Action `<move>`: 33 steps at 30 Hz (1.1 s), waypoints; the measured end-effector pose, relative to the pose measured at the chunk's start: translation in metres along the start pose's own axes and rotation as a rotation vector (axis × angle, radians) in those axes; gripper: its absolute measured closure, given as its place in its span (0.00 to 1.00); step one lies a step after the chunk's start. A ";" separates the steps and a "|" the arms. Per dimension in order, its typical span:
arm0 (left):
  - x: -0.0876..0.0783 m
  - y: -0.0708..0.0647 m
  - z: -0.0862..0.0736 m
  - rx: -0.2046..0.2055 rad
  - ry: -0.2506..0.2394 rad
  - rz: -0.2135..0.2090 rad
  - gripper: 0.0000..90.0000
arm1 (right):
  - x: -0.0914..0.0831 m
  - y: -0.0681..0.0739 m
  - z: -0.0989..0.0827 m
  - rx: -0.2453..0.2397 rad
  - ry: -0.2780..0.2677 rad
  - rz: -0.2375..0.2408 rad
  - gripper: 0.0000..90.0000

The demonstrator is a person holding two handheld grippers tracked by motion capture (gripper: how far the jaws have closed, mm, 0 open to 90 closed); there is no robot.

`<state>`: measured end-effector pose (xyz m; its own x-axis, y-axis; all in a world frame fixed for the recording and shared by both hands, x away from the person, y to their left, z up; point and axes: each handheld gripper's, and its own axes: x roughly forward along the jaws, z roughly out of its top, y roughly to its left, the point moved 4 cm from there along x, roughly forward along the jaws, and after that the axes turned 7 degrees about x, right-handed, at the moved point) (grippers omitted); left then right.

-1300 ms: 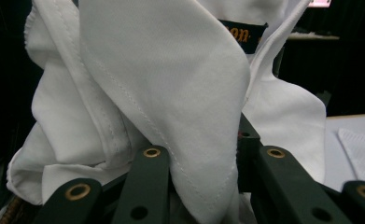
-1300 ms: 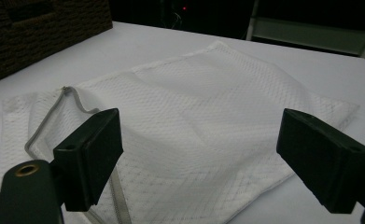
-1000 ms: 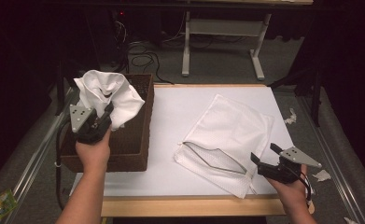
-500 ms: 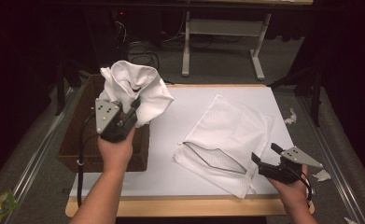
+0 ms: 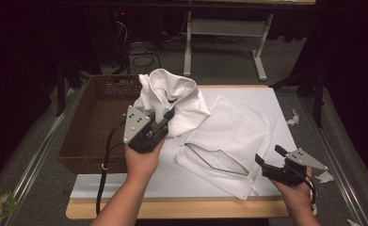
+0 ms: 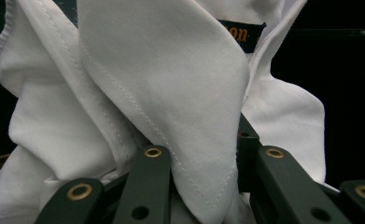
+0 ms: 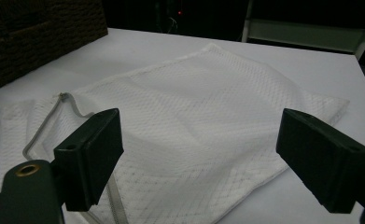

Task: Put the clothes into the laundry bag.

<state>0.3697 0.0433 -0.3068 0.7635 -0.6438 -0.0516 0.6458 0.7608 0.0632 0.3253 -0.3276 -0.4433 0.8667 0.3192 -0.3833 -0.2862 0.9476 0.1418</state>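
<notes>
A crumpled white garment with a dark collar label hangs in the air, and my left gripper is shut on it, over the right rim of a brown wicker basket. In the left gripper view the cloth bunches between my left gripper's jaws. A white mesh laundry bag lies flat on the white table top, its zipper mouth gaping toward the near side. My right gripper stands open at the bag's near right corner, and the mesh bag lies just beyond my right gripper.
The basket takes up the table's left side. White scraps lie off the right edge on the grey surround. A cable trails from the left gripper over the wooden front edge. A metal table frame stands behind.
My left hand has carried the garment rightward and a little up, from over the basket to its right rim near the mesh bag. The right gripper has stayed still.
</notes>
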 end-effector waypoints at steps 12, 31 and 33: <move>0.009 -0.047 -0.012 -0.015 -0.007 -0.212 0.82 | 0.003 0.001 -0.002 0.004 0.014 -0.007 0.18; -0.025 -0.046 -0.131 -0.009 0.226 -0.254 0.82 | 0.022 0.028 -0.009 -0.022 0.097 0.071 0.28; -0.022 -0.043 -0.135 -0.038 0.244 -0.259 0.82 | 0.030 0.034 -0.010 -0.027 0.123 0.087 0.32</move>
<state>0.3253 0.0357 -0.4426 0.5494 -0.7808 -0.2976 0.8140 0.5805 -0.0204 0.3373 -0.2861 -0.4588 0.7823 0.3978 -0.4794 -0.3705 0.9158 0.1553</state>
